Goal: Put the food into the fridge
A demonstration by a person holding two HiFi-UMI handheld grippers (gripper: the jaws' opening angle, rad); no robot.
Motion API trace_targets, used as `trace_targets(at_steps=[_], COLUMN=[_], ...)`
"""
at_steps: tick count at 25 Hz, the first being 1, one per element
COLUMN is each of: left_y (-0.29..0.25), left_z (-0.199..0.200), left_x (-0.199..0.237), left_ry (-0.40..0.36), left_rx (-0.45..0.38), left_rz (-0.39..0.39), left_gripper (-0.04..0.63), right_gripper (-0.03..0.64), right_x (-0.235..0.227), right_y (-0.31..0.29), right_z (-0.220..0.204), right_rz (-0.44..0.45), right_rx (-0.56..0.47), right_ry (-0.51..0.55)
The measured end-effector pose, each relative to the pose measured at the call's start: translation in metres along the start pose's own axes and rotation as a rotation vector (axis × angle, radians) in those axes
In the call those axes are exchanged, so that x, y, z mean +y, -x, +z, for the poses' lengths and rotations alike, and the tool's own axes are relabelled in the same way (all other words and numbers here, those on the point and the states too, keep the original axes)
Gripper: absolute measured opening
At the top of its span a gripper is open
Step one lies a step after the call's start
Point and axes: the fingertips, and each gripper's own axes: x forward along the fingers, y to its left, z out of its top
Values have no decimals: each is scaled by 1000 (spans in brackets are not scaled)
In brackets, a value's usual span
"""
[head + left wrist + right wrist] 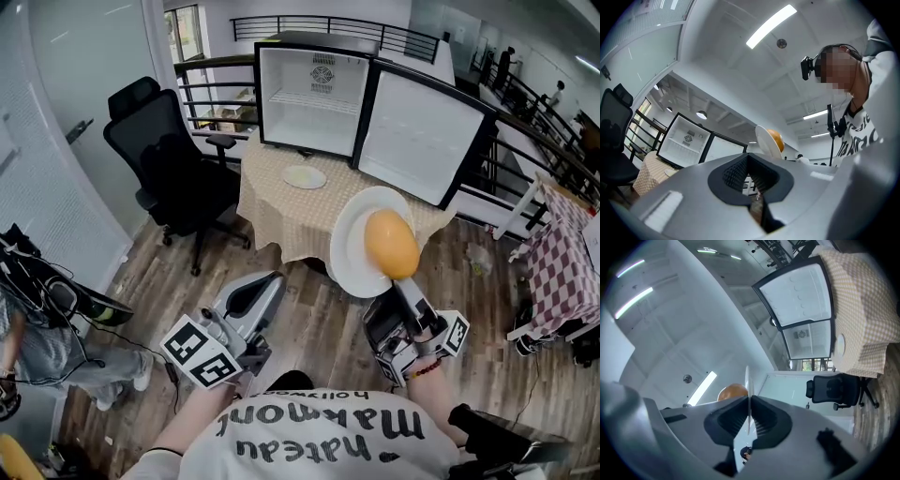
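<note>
The right gripper (401,283) pinched the near rim of a white plate (354,246), its jaws closed on the thin edge. The orange food (391,244) sat loose on the plate, well short of the open fridge (314,98) on the far table (281,206). The plate looked tilted, so the rounded food could roll off, or the plate could pivot in so narrow a grip. The left gripper (270,281), jaws together and empty, gave no support.
</note>
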Motion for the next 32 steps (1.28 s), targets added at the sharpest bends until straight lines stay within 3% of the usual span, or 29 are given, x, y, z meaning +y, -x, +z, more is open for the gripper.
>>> trace_targets(at_steps=[8,18,32], left_y=[-15,-55,-78], left_z=[-2,19,83], left_x=[40,131,289], left_ry=[20,45,-30], left_rx=[6,-6,25], left_rz=[-3,-44,-104], left_gripper=[5,5,5], right_gripper=[29,29,29], right_x=[-36,-96,-182], right_y=[-18,-81,-187], right_z=[12,46,93], right_rz=[-48,-61,-42], right_rx=[8,-18,-162], right_ry=[3,23,145])
